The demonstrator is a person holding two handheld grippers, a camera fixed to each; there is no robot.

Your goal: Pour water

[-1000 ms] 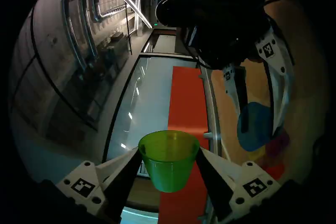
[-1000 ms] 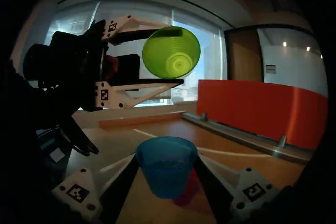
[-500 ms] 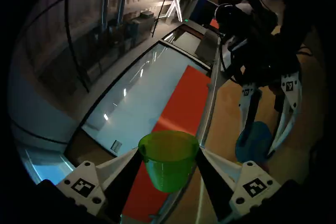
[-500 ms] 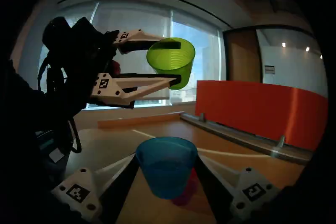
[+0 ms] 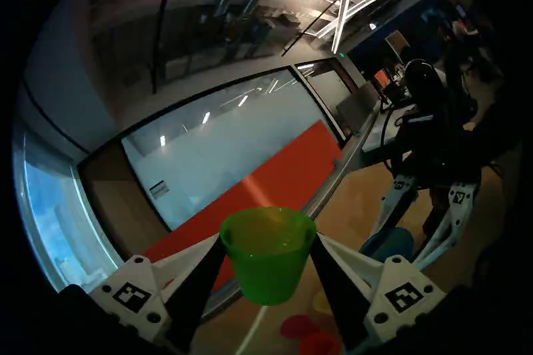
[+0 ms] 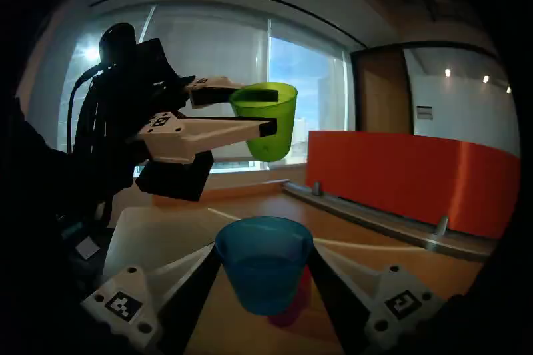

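Firmly pinched upright in left gripper [image 5: 266,248]: green cup [image 5: 268,255], raised ahead of and above right gripper [image 6: 264,258]. Clamped likewise between right gripper's two fingers: blue cup [image 6: 264,274], upright, close to table [image 6: 373,255], red disc [image 6: 293,305] at its base.

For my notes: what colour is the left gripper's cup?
Green; the cup shows best in the left gripper view.

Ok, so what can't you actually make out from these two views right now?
- Water in the green cup: left gripper view, the tinted wall and dim light hide any level.
- Red thing under the blue cup: right gripper view, the cup covers most of it.
- Blue cup in the left gripper view: small, partly behind the right gripper's fingers.
- Hand on the left gripper: right gripper view, a backlit silhouette.
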